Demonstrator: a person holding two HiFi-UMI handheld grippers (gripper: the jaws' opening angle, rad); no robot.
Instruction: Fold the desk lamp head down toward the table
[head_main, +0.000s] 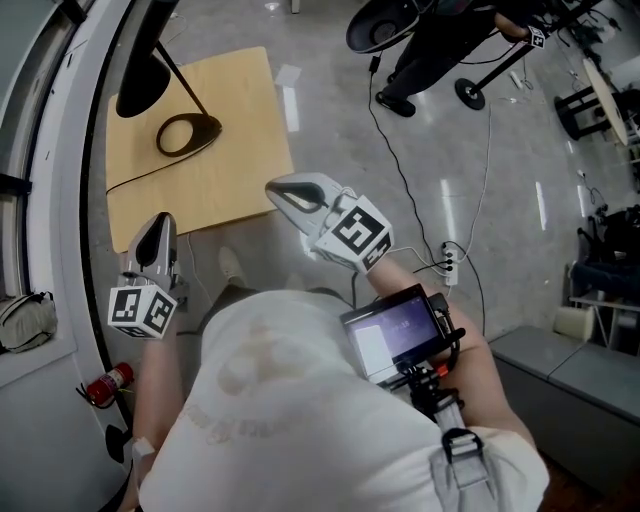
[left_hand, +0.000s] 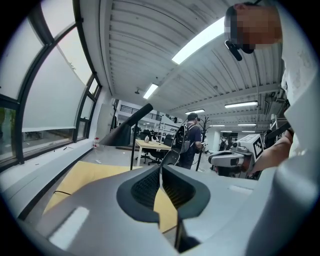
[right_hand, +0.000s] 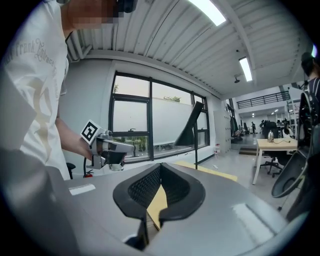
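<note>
Hovering at the wooden surface's (head_main: 240, 110) near edge, the left gripper (head_main: 157, 225) and right gripper (head_main: 278, 190) keep fingers closed and empty; the desk lamp (head_main: 186, 135) stands at the left's twelve o'clock, head raised, untouched

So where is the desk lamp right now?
Head view, upper left: the desk lamp stands on the wooden table beside the window frame, ahead of the left gripper.
</note>
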